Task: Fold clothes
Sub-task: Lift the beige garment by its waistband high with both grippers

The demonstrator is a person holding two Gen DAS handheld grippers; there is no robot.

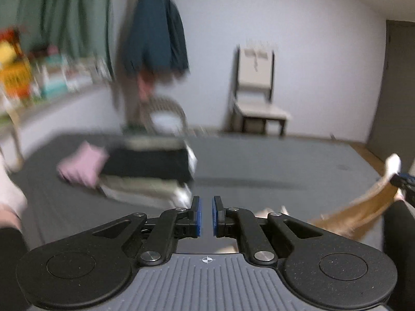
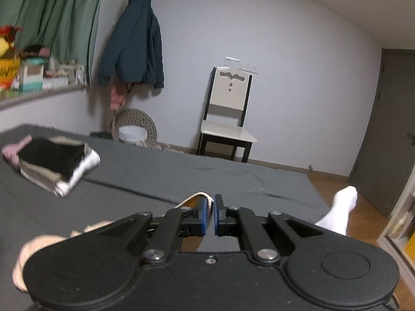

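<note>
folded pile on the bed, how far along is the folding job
Done: a stack of folded clothes sits on the grey bed. In hand: the right gripper is shut on a tan garment, not yet folded. The left gripper holds nothing, jaws slightly apart. Left: fold the tan piece; no other loose clothes clearly visible.

Plain pale wall (image 2: pixel 298 59) at far side w/ white-backed chair on dark legs (image 2: pixel 227 119) against it. Left of chair: dark teal jacket (image 2: pixel 135 51) hung on wall, woven basket (image 2: pixel 136 127) on floor below. Green curtain (image 2: pixel 57 18) far left over cluttered ledge (image 2: pixel 39 88). Grey door (image 2: pixel 386 134) at right, wood floor (image 2: pixel 363 217) beside grey-sheeted bed (image 2: pixel 207 176). Dim, even light.
</note>
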